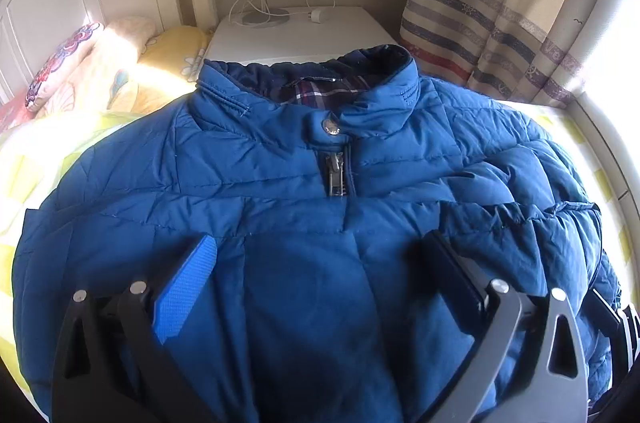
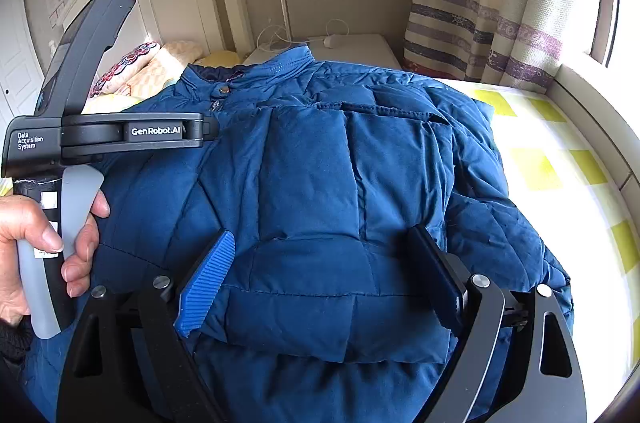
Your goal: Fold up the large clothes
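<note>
Right wrist: tool [image 2: 324, 283] spread above jacket [image 2: 312, 183].

The jacket [image 1: 304, 223] is spread on the bed [image 2: 560, 159], collar [image 1: 308, 79] toward the nightstand [image 1: 296, 39] behind it. Pillows [image 1: 100, 63] are set to the jacket's left, a curtain [image 1: 500, 15] to the right. A sleeve [image 2: 320, 223] is laid across its front.

Both wrist views close, angled down, sharing jacket [image 1: 280, 223].
</note>
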The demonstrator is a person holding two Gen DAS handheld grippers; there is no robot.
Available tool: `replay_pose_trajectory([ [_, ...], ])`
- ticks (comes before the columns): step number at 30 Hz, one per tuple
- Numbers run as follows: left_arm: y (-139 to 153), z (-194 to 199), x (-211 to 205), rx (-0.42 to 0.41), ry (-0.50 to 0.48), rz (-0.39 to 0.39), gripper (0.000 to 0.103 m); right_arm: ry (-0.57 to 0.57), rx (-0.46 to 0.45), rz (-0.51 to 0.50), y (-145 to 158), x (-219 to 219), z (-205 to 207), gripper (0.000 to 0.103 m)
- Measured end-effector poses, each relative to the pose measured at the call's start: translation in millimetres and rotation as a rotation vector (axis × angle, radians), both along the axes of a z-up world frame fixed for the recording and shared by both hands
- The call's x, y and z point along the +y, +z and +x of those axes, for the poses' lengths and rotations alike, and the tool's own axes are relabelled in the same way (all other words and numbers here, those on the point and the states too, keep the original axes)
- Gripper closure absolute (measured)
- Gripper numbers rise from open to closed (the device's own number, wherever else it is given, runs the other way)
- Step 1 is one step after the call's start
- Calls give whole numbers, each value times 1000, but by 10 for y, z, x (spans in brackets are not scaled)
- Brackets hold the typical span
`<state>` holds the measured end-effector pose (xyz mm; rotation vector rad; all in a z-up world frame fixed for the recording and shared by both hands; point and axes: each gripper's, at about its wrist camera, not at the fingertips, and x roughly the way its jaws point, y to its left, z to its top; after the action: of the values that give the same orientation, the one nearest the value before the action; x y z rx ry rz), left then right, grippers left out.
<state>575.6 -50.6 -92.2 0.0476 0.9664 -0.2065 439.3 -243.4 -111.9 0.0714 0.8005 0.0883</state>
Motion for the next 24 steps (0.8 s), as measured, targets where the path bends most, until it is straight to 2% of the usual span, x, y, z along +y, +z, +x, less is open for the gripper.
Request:
replay_pose_trajectory([
  [2, 156, -45, 122, -44, -1, -36, 2, 1, 2, 4, -3, -7, 10, 17],
  [5, 389, -50, 498, -132, 100, -62, 2, 3, 2, 7, -2, -13, 10, 17],
  [6, 395, -3, 667, -124, 150, -73, 2, 3, 1, 8, -2, -14, 13, 17],
  [8, 253, 137, 988, -39, 242, -83, 2, 3, 2, 8, 1, -12, 13, 17],
  [9, 115, 217, 1119, 24, 260, -79, 2, 3, 2, 8, 1, -13, 12, 17],
  [10, -9, 259, 1209, 67, 231, -103, 2, 5, 1, 7, 2, -14, 12, 17],
  [13, 54, 112, 1263, 10, 158, -108, 3, 5, 1, 3, 0, -9, 14, 17],
  [15, 226, -109, 1331, -70, 186, -103, 3, 5, 1, 8, 1, -11, 14, 17],
  [17, 376, -415, 1438, -156, 216, -145, 3, 5, 1, 7, 2, -3, 16, 17],
  [18, 399, -548, 1472, -173, 227, -154, 3, 4, 1, 9, 1, -5, 14, 17],
  [21, 248, -772, 1399, -142, 211, -76, 2, 5, 1, 11, 3, -8, 15, 17],
  [24, -32, -936, 1193, -160, 157, 116, 2, 5, 0, 8, 6, -9, 16, 17],
])
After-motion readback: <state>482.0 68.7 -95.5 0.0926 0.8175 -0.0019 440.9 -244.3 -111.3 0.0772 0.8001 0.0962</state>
